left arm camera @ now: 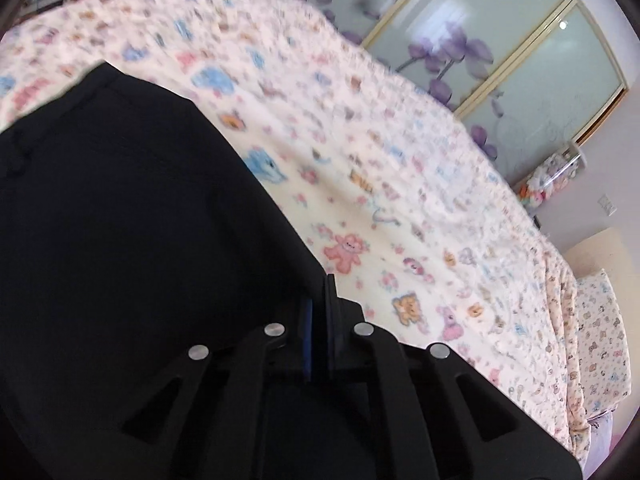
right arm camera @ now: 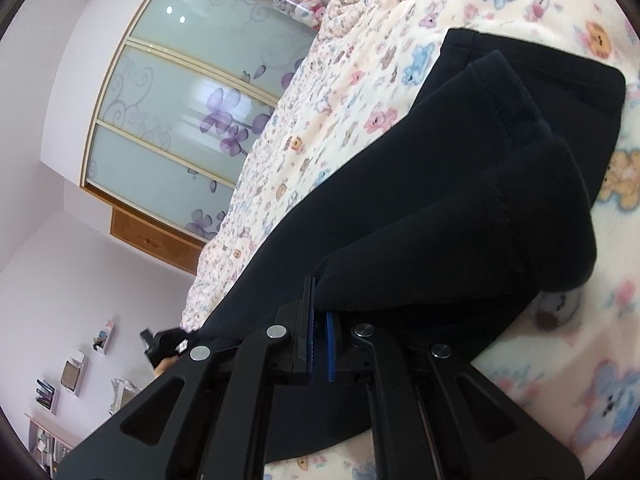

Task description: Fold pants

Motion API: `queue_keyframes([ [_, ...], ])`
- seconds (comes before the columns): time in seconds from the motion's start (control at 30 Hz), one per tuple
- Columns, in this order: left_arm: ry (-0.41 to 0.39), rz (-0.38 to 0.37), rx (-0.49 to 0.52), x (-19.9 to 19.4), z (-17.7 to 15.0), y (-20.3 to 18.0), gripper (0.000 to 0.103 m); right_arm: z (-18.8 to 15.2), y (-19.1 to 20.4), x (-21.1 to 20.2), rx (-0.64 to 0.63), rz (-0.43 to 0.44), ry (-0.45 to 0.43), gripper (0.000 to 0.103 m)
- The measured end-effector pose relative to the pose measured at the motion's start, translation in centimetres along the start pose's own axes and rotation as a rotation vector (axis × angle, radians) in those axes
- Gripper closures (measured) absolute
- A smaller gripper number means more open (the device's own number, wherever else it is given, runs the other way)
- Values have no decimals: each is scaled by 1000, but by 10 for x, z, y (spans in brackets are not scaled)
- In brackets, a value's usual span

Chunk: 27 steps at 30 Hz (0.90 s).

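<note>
1. On the bedspread [left arm camera: 400, 184] at 9 o'clock of the left view lie the black pants [left arm camera: 120, 220]
2. We hold both claws, left gripper [left arm camera: 319, 304] and right gripper [right arm camera: 320, 312], pinched on fabric
3. We should lift evenly, keeping edges aligned

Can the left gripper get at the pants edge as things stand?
Probably yes: the left gripper looks shut right at the edge of the black pants, seemingly pinching it, with only the printed blanket beyond.
</note>
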State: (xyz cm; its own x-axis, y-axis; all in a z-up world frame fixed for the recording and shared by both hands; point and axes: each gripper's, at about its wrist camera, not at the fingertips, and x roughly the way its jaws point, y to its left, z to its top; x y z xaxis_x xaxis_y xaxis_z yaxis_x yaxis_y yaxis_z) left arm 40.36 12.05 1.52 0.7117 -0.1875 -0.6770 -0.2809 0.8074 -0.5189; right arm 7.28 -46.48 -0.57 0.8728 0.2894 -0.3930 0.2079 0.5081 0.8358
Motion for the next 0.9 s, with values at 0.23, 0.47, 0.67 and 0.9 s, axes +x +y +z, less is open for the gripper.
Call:
queue_keyframes([
  [0.23, -119, -67, 70, -112, -33, 18, 99, 7, -1, -20, -12, 9, -84, 99],
  [0.47, -194, -127, 82, -214, -107, 66, 99, 10, -7, -36, 8, -2, -151, 99],
  [0.67, -186, -126, 18, -241, -184, 120, 99, 10, -8, -43, -11, -39, -197, 99],
  [0.9, -175, -202, -83, -233, -208, 154, 93, 7, -8, -45, -26, -80, -195, 99],
])
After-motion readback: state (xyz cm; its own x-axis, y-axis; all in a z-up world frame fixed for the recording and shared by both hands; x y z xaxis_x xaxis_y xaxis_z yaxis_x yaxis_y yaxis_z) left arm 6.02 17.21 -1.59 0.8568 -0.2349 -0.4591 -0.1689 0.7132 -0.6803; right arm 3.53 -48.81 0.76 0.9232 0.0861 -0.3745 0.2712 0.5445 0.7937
